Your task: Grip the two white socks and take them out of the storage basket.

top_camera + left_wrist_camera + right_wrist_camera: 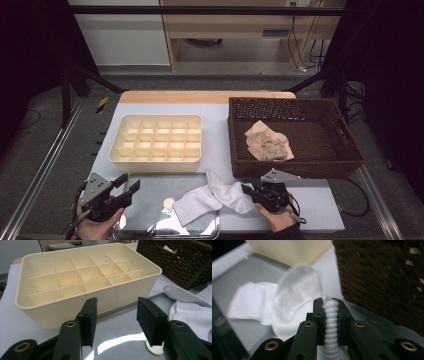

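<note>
On the pale table, near its front edge, the right gripper is pinching the white sock, which is draping over the metal tray. The left gripper is hanging open, holding nothing. The divider box is sitting empty, so sorting seems barely begun; beige cloth is waiting in the wicker basket.

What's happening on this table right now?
A person works with two handheld grippers. The right gripper is shut on a white sock that lies partly on a metal tray, beside the wicker basket. The left gripper is open, holding nothing, over the tray near the cream divided box.
</note>
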{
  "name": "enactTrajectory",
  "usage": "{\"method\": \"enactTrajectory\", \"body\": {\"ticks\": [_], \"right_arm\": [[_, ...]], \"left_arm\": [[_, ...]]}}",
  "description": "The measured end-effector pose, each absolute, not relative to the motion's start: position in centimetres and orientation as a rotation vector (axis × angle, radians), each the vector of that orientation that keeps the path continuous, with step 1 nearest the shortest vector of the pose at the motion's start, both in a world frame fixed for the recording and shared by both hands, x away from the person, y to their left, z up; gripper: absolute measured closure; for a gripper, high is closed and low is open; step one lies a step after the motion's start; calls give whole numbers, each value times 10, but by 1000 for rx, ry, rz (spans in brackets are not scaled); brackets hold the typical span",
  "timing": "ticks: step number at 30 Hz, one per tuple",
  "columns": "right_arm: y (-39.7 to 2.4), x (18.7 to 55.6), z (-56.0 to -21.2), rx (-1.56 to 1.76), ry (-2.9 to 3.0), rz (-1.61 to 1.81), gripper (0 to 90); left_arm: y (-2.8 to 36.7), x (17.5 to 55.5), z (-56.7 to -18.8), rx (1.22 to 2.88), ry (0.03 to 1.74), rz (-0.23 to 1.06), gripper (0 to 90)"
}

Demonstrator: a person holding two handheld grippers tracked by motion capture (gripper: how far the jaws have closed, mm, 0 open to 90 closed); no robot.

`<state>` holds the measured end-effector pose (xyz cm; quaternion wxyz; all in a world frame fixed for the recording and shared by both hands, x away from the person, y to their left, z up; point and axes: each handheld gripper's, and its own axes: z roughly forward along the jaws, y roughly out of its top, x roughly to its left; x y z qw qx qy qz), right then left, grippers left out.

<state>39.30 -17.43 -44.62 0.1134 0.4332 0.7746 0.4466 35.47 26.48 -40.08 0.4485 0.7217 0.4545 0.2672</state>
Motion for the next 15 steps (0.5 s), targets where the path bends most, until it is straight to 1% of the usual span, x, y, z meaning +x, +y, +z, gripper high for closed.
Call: {"method": "enactTrajectory", "body": {"ticks": [6,12,15], "right_arm": [[-180,399,-462,1326,2262,1208,813],[-178,403,-465,1320,2238,1143,795],[-178,404,-463,1317,2235,1150,785]], "left_arm": [[249,360,-413,1848,1106,637,578],[242,366,-423,1881,1084,617,591],[236,367,-429,1899,1086,587,577]]}}
